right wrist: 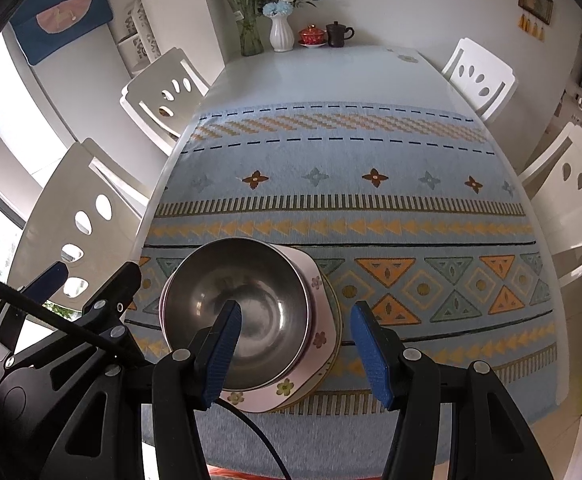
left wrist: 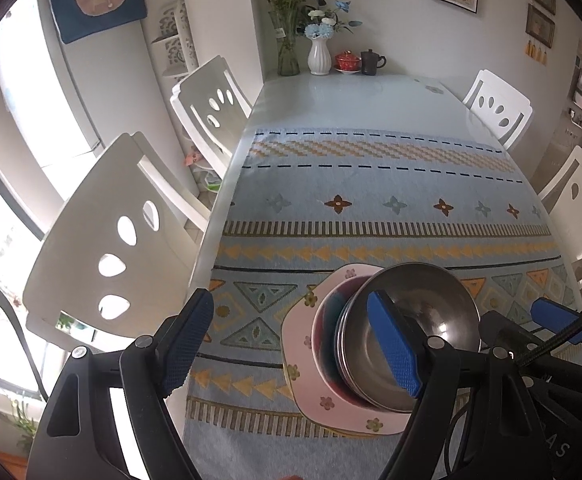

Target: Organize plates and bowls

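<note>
On the patterned cloth a stack stands on a pink flowered plate (left wrist: 331, 412) (right wrist: 315, 272). A red and teal bowl (left wrist: 325, 328) sits on it, and nested steel bowls (left wrist: 431, 300) (right wrist: 251, 280) are on top. My left gripper (left wrist: 291, 344) hangs open above the stack's left side; its right finger (left wrist: 395, 344) shows in front of the steel bowl. My right gripper (right wrist: 297, 352) is open over the stack's right side, with one finger (right wrist: 223, 352) over the bowl's inside and the other beyond the plate's edge. Neither holds anything.
The blue patterned cloth (left wrist: 371, 184) covers the near half of a white table (left wrist: 351, 96). At the far end stand vases with flowers (left wrist: 318, 56), a red lidded cup (left wrist: 347, 60) and a dark mug (left wrist: 371, 62). White chairs (left wrist: 111, 240) (right wrist: 571, 192) line both sides.
</note>
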Available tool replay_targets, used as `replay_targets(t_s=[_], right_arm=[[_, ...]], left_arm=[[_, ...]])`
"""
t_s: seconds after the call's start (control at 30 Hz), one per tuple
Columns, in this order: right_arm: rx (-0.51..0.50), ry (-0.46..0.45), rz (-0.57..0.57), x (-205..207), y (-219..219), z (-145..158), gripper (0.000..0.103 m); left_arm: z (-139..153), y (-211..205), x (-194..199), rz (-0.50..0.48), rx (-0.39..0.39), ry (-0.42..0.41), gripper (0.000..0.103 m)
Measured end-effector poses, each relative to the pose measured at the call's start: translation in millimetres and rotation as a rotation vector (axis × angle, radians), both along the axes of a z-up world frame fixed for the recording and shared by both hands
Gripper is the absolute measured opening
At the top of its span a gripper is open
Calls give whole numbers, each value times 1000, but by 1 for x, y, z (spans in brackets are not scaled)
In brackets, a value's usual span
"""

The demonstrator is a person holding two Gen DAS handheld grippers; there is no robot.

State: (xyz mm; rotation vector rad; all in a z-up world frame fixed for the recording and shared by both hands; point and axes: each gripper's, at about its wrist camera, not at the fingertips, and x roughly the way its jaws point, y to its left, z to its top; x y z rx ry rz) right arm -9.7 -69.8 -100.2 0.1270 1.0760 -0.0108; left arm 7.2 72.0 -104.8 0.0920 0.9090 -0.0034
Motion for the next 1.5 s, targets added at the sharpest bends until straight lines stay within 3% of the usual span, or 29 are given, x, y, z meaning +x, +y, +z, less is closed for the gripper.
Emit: replay_targets(t_s=[1.07, 1.5], right_arm=[[-13, 15, -9, 15, -8, 0, 55], [-63, 9, -42, 15, -34, 14, 55]], left_arm=[[-5, -10, 18, -12, -1, 34, 78], [7, -47, 29, -61, 17, -6, 78]])
